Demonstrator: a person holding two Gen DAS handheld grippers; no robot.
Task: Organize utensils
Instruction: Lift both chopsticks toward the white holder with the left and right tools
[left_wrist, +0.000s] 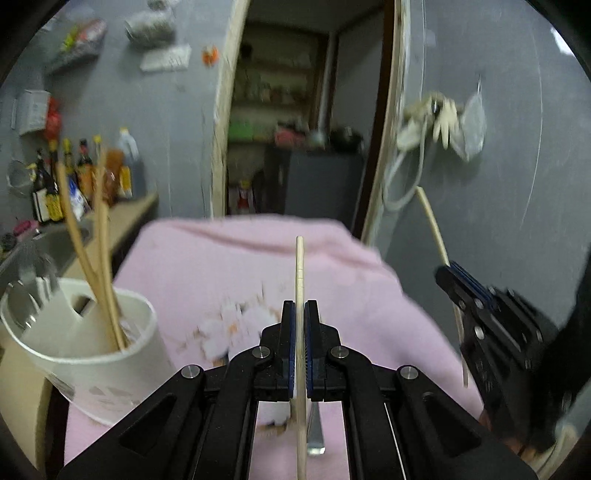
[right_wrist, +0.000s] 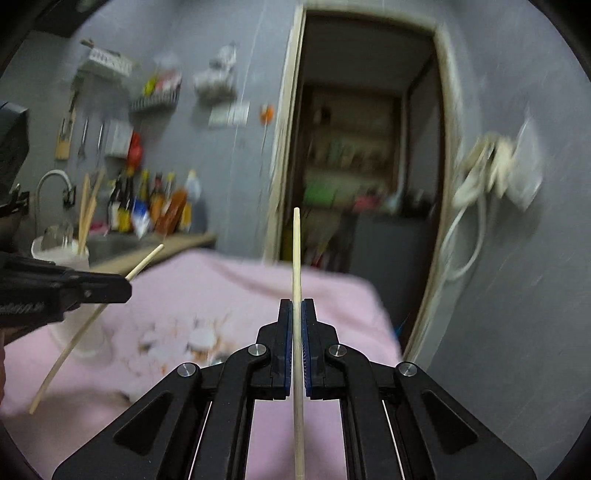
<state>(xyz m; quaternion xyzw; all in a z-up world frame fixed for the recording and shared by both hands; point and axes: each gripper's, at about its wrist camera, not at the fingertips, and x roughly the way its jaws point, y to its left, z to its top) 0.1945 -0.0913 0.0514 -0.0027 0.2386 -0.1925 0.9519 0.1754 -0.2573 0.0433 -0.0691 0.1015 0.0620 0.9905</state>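
Note:
In the left wrist view my left gripper (left_wrist: 300, 303) is shut on a pale wooden chopstick (left_wrist: 299, 266) that points away over the pink cloth (left_wrist: 229, 266). At the left stands a white utensil holder (left_wrist: 96, 362) with two chopsticks (left_wrist: 101, 236) and metal cutlery (left_wrist: 26, 291) in it. My right gripper (left_wrist: 445, 271) enters from the right, shut on a second chopstick (left_wrist: 433, 225). In the right wrist view the right gripper (right_wrist: 296, 304) clamps its chopstick (right_wrist: 296, 254), and the left gripper (right_wrist: 128, 288) with its chopstick (right_wrist: 146, 260) is at the left, in front of the holder (right_wrist: 61, 254).
A metal utensil handle (left_wrist: 316, 432) lies on the cloth under my left gripper. Sauce bottles (left_wrist: 85, 173) and a sink (left_wrist: 55, 243) are on the counter at the left. A dark doorway (right_wrist: 354, 155) is ahead, and a plug with a cable (right_wrist: 487, 170) hangs on the grey wall at the right.

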